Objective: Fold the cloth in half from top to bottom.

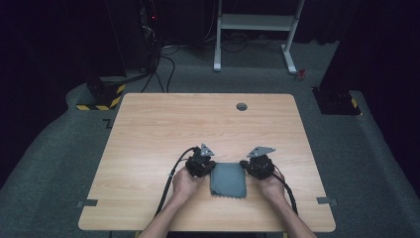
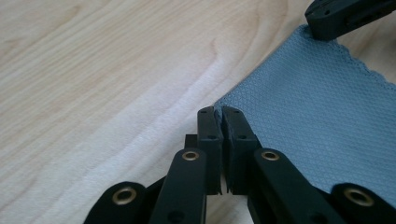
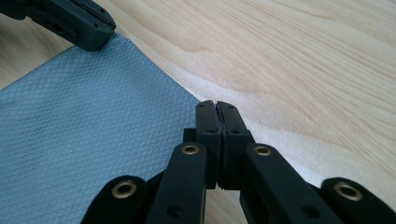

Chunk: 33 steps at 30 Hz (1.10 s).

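As I look down from the high view, my left gripper (image 1: 205, 163) and my right gripper (image 1: 251, 164) sit at the two far corners of a grey cloth (image 1: 228, 180), which lies flat near the front edge of the wooden table (image 1: 163, 124), about midway along it. A small round grommet (image 1: 241, 106) is set in the surface near the back edge, well apart from the cloth, and nothing lies between my tongs and the fabric. Beyond the table stand a white metal frame (image 1: 255, 22) and loose cables (image 1: 161, 64) on the dark carpet, with black-and-yellow striped bases (image 1: 101, 96) at the back left. In the left gripper view, my black jaws are pressed together on a corner of the cloth (image 2: 303, 93), pinching it; the weave is a fine diamond pattern, the far edge is scalloped, and my other gripper (image 2: 348, 16) grips the next corner. The tabletop (image 2: 93, 70) shows pale wood grain. In the right gripper view, my jaws are likewise closed on a corner of the cloth (image 3: 84, 121), which spreads smooth and bluish grey to the left, with the other gripper (image 3: 70, 21) clamped at the far corner and bare grained wood (image 3: 303, 60) to the right.
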Tool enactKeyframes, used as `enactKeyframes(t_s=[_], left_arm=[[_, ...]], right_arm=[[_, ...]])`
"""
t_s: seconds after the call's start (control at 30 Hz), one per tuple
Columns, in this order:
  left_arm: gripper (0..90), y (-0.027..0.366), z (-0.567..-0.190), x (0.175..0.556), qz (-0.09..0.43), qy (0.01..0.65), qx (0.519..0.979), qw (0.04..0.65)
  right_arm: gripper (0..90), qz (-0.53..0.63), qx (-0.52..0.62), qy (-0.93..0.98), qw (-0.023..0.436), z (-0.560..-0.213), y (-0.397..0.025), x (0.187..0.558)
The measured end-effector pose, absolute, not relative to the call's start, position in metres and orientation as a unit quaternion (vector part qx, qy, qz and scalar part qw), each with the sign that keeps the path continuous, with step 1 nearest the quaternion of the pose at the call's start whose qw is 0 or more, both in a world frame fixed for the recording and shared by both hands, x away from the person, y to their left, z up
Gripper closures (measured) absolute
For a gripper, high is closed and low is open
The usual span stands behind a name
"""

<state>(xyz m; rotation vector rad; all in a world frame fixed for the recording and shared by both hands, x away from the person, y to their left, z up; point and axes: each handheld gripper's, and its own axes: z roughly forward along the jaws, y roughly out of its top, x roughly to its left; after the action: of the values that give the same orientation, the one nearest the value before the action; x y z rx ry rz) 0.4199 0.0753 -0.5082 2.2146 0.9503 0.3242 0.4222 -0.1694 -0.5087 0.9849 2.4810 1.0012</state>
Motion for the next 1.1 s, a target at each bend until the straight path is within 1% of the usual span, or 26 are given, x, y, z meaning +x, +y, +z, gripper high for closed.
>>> enactKeyframes(t_s=[0.27,0.43,0.6,0.73,0.97,1.03,1.07,1.1], left_arm=[[86.7,0.085,-0.505,0.434,0.14,0.375,0.849,0.345],[86.6,0.094,-0.508,0.445,0.136,0.395,0.834,0.362],[86.7,0.096,-0.514,0.451,0.145,0.406,0.826,0.364],[86.5,0.098,-0.516,0.455,0.14,0.418,0.816,0.375],[86.2,0.098,-0.52,0.459,0.152,0.418,0.812,0.378],[85.3,0.098,-0.519,0.459,0.151,0.419,0.813,0.374],[83.3,0.098,-0.518,0.459,0.15,0.425,0.812,0.371],[79.1,0.099,-0.517,0.459,0.151,0.427,0.811,0.369]], right_arm=[[89.1,0.349,0.35,0.857,0.143,-0.505,-0.158,0.434],[89.1,0.351,0.356,0.854,0.145,-0.505,-0.151,0.444],[89.0,0.345,0.359,0.854,0.148,-0.505,-0.145,0.451],[89.0,0.344,0.367,0.851,0.15,-0.506,-0.143,0.459],[89.0,0.331,0.377,0.851,0.156,-0.511,-0.137,0.469],[88.4,0.329,0.377,0.851,0.157,-0.512,-0.136,0.471],[87.8,0.328,0.377,0.851,0.158,-0.512,-0.136,0.471],[86.7,0.328,0.376,0.852,0.161,-0.512,-0.136,0.47]])
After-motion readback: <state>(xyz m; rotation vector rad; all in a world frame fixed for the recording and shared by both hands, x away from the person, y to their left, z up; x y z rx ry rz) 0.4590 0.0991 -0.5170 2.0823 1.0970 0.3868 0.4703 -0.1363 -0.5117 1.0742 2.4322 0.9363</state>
